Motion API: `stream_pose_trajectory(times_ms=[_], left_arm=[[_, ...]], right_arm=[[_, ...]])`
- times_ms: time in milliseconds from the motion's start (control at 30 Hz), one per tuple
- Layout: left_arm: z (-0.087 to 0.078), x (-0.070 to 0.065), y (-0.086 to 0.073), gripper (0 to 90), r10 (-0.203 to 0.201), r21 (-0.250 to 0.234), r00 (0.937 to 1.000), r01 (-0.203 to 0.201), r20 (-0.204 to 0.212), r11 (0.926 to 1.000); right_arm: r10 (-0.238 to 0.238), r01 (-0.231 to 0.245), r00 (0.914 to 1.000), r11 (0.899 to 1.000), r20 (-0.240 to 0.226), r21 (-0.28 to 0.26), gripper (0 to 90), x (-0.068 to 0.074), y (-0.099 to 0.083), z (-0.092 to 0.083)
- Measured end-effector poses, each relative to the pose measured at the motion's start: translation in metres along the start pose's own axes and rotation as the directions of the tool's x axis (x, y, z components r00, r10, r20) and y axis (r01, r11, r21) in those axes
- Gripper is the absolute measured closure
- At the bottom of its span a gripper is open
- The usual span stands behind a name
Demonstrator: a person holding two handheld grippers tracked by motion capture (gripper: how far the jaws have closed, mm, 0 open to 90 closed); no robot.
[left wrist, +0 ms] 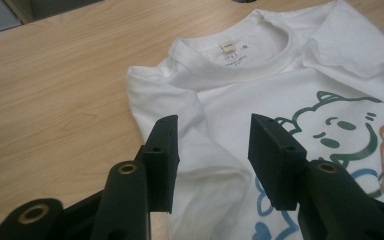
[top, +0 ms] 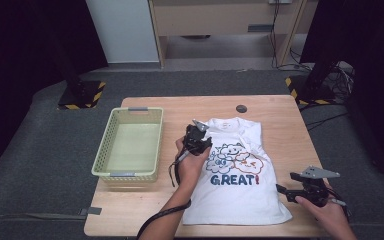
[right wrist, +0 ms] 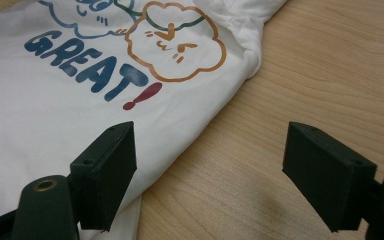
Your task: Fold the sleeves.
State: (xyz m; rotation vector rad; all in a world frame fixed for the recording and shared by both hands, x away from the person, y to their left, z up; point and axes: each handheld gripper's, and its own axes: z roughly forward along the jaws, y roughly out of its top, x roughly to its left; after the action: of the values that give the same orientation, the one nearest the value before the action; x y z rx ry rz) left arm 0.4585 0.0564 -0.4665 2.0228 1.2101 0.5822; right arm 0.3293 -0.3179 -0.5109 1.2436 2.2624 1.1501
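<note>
Sitting left of centre, the green basket holds nothing; both grippers, left and right, gape apart over the white T-shirt.

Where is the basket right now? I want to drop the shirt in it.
In the high view the basket sits on the table's left side, just left of the white T-shirt.

T-shirt right of basket
</note>
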Motion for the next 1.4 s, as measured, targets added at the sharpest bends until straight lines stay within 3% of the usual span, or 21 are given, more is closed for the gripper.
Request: stream_pose_trajectory(times_ms=[67,200,300,467,600,867,1167,1400], left_arm=[[-0.006,0.005,-0.003,52.8,-0.002,0.009,1.0,0.002,-0.001,1.0],[-0.01,0.012,-0.006,39.4,0.008,0.062,0.9999,-0.009,0.013,0.9981],[-0.004,0.014,-0.006,26.6,0.015,0.11,0.9997,-0.017,0.019,0.9938],[0.008,0.02,0.001,15.6,0.0,0.143,0.9995,-0.004,0.031,0.9896],[0.018,0.026,0.004,20.6,0.011,0.161,0.9999,-0.011,0.004,0.9868],[0.034,0.041,0.011,28.1,-0.048,0.143,0.9988,0.049,-0.01,0.9885],[0.047,0.051,0.016,28.5,-0.064,0.137,0.9979,0.063,0.005,0.9886],[0.057,0.051,0.012,27.0,-0.079,0.16,0.9965,0.074,0.028,0.9844]], right_arm=[[-0.002,0.002,1.0,1.0,0.002,0.003,21.6,0.001,0.001,0.001],[-0.02,0.02,0.9998,0.999,0.006,0.029,20.7,0.001,0.011,0.008],[-0.03,0.03,0.9995,0.998,0.009,0.05,17.7,-0.001,0.027,0.018],[0.016,-0.016,0.9997,0.999,0.017,0.04,17.8,-0.015,0.063,0.04],[0.039,-0.041,0.9985,0.998,0.037,0.041,27.8,-0.028,0.09,0.058],[0.041,-0.046,0.9964,0.997,0.075,0.059,39.4,-0.048,0.125,0.087],[0.09,-0.097,0.9921,0.993,0.087,0.072,40.4,-0.058,0.139,0.115],[0.087,-0.094,0.9926,0.992,0.085,0.08,39.9,-0.054,0.141,0.129]])
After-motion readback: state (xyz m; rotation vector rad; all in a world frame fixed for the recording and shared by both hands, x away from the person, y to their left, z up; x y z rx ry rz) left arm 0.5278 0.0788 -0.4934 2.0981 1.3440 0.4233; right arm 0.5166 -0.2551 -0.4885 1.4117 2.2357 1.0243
